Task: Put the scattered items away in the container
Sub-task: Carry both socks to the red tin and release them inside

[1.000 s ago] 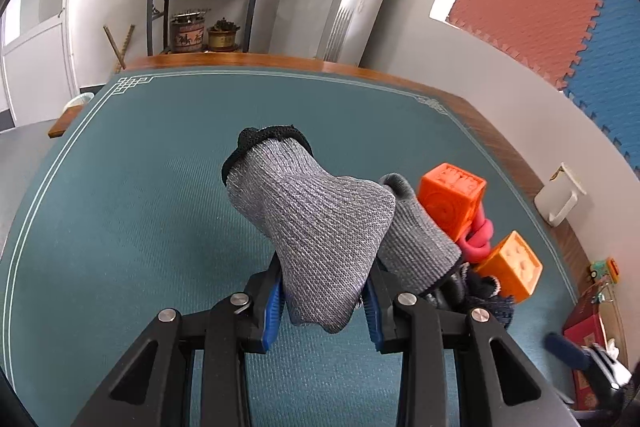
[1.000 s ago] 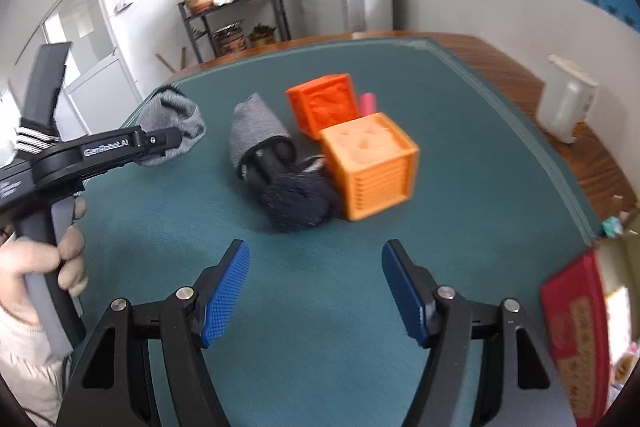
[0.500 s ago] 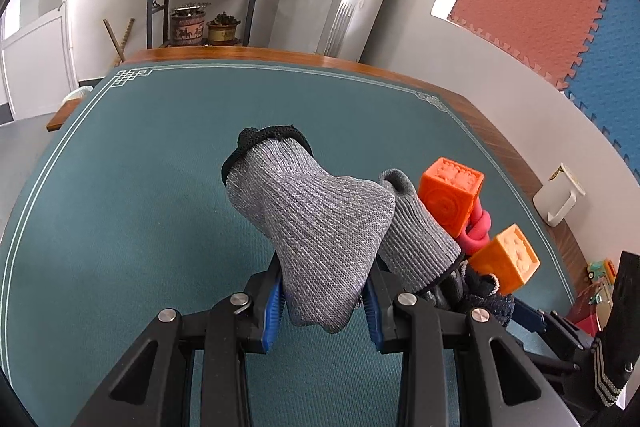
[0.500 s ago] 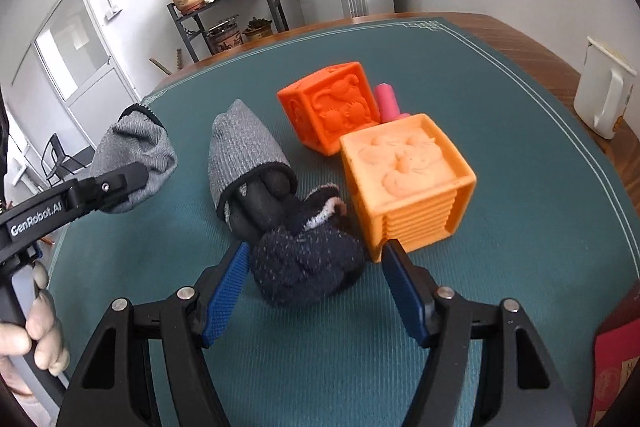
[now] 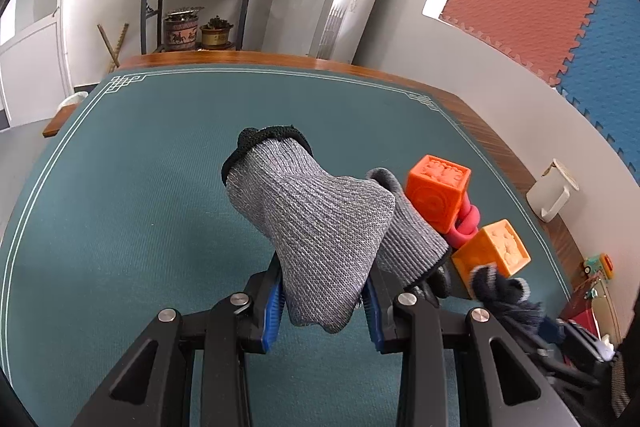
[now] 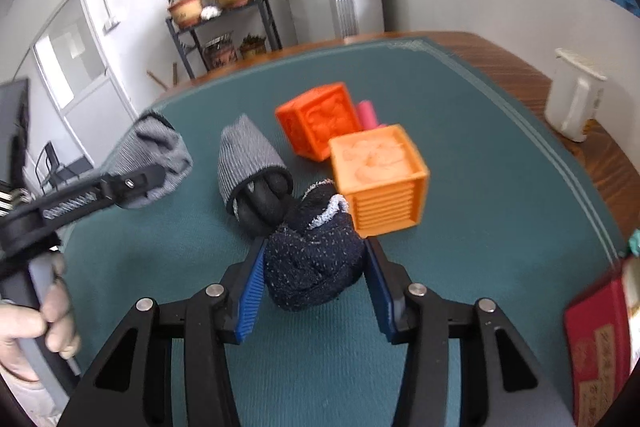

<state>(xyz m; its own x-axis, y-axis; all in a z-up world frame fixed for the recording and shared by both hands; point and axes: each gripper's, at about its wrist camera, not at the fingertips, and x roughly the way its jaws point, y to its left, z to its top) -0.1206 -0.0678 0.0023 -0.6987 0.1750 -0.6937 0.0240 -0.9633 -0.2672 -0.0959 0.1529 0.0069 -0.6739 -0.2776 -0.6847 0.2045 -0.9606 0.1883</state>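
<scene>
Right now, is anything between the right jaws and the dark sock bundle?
Nothing visible: the right gripper already straddles the dark sock bundle, jaws at its sides. The orange cube sits just beyond.

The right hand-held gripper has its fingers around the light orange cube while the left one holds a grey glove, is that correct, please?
Not quite. The right wrist view shows the right hand-held gripper with its fingers around the dark navy sock bundle, not the light orange cube beyond it. The left hand-held gripper does hold a grey glove.
</scene>
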